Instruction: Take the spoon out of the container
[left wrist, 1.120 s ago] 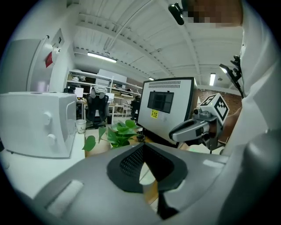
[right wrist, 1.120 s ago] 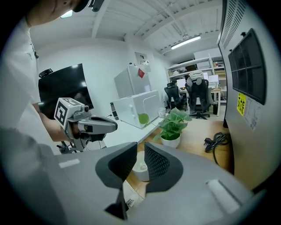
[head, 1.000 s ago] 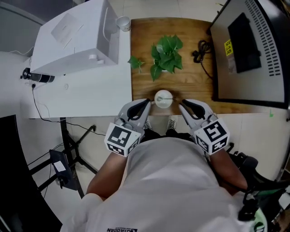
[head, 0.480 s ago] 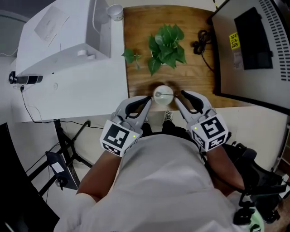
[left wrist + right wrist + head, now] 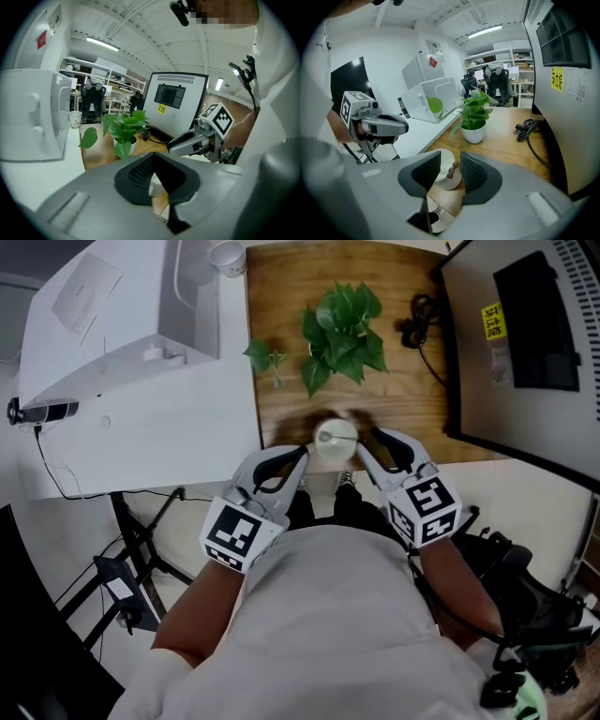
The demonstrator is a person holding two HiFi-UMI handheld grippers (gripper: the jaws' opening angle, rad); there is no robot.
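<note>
Spoon (image 5: 451, 170) sits in the white container (image 5: 336, 442) at the near edge of the wooden table (image 5: 398, 390), beaded handle sticking out. The right gripper (image 5: 371, 444), just right of the container, is opening its jaws around the handle without pinching it. The left gripper (image 5: 292, 459), just left, is spread and empty.

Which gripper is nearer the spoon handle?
Right. The right gripper has the spoon handle just ahead of its opening jaws, untouched. The left gripper sits at the container's other side, left of its rim.
</note>
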